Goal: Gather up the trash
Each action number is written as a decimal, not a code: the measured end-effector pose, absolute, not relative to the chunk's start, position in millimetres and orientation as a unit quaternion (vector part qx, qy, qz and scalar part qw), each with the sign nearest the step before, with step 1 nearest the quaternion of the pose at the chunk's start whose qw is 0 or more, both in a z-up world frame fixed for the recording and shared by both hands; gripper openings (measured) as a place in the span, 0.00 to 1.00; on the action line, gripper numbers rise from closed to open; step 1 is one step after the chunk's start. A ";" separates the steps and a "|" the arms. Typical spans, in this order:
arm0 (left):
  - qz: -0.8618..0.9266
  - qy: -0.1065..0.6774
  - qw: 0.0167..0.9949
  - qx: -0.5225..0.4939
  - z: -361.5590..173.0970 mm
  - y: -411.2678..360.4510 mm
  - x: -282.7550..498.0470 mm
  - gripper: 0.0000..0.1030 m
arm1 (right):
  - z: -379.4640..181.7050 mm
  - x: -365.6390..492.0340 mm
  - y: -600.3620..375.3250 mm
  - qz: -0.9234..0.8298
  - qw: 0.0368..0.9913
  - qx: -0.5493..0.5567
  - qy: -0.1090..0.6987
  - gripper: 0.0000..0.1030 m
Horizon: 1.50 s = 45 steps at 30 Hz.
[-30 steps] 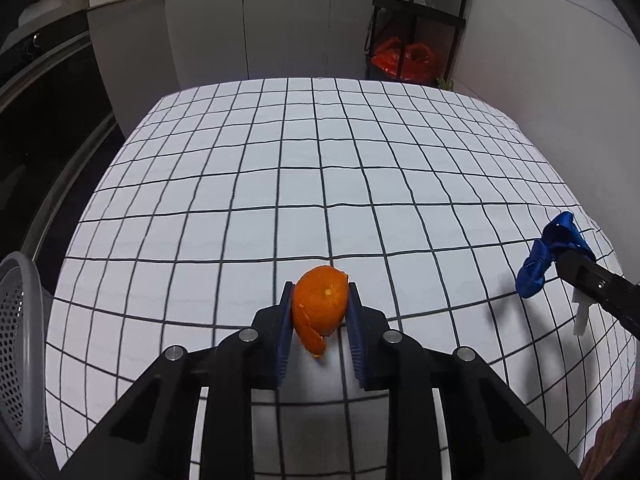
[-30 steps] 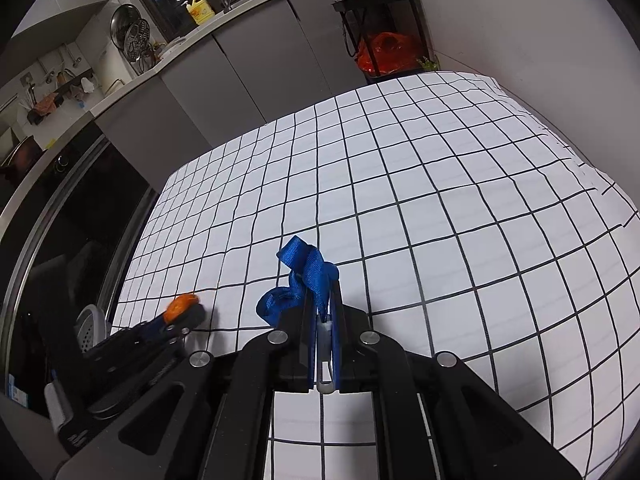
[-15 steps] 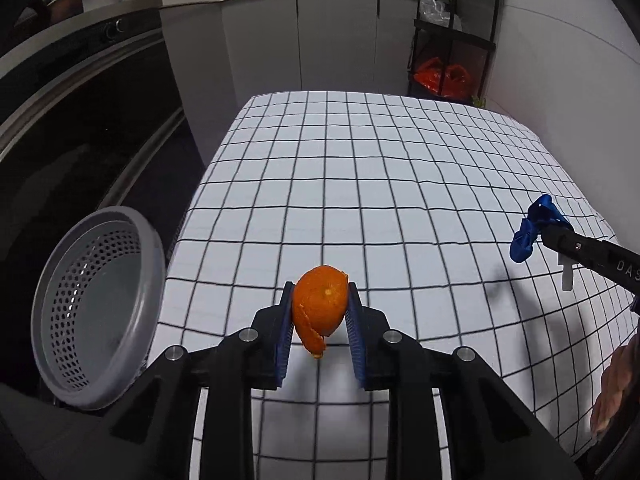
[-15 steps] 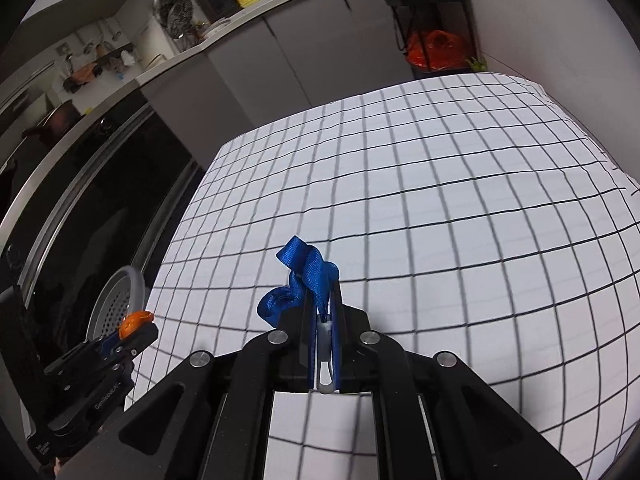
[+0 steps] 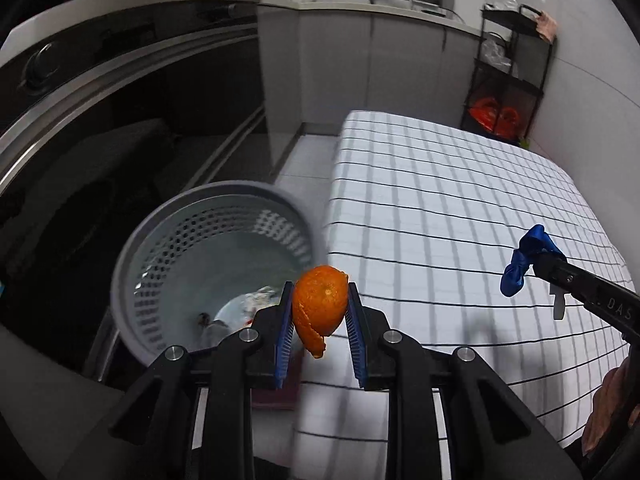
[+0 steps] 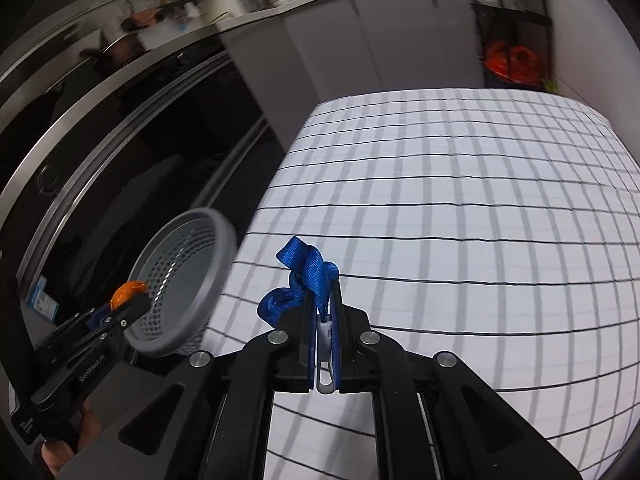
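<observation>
Both fisheye views bend straight edges hard toward the dark, vignetted corners. The room is dim; the white grid-lined cloth on the counter (image 5: 460, 216) is the brightest surface, lit from above. Motion blur smears its cross lines into grey bands ahead of both tongs, and softens the grey perforated plastic basket (image 5: 132, 264) left of them. The orange peel (image 5: 320, 304) and crumpled blue strap (image 6: 304, 276) stay sharp. Soft shadows fall on the cloth near the tongs.

Between the left fingers (image 5: 285, 320) sits a dimpled, waxy orange peel (image 5: 320, 304). Left of them, a matt grey perforated plastic basket (image 5: 132, 264). The right fingers (image 6: 337, 320) pinch woven blue strap (image 6: 308, 268). Matt checked cloth covers the table (image 6: 460, 200).
</observation>
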State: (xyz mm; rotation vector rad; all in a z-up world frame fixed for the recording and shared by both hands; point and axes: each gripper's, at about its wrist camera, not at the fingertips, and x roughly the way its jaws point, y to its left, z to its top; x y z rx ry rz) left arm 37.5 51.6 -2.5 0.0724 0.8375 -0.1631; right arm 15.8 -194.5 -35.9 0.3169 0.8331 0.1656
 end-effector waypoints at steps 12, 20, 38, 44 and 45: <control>-0.003 0.415 0.910 -0.012 -16.6 160.4 67.6 0.24 | -35.4 82.6 -52.8 0.176 0.886 0.073 0.422 0.06; 0.012 0.430 0.902 -0.037 -32.6 184.9 97.3 0.25 | -46.4 117.9 -14.1 0.199 0.877 0.040 0.436 0.06; 0.025 0.424 0.904 -0.051 -35.0 197.2 110.8 0.60 | -58.7 129.7 -6.6 0.191 0.880 0.039 0.434 0.39; 0.026 0.423 0.904 -0.049 -32.0 197.1 106.8 0.60 | -59.4 124.6 -8.1 0.187 0.879 0.043 0.436 0.40; 0.025 0.423 0.905 -0.049 -31.5 195.7 108.5 0.60 | -58.8 126.2 -7.9 0.186 0.879 0.042 0.436 0.39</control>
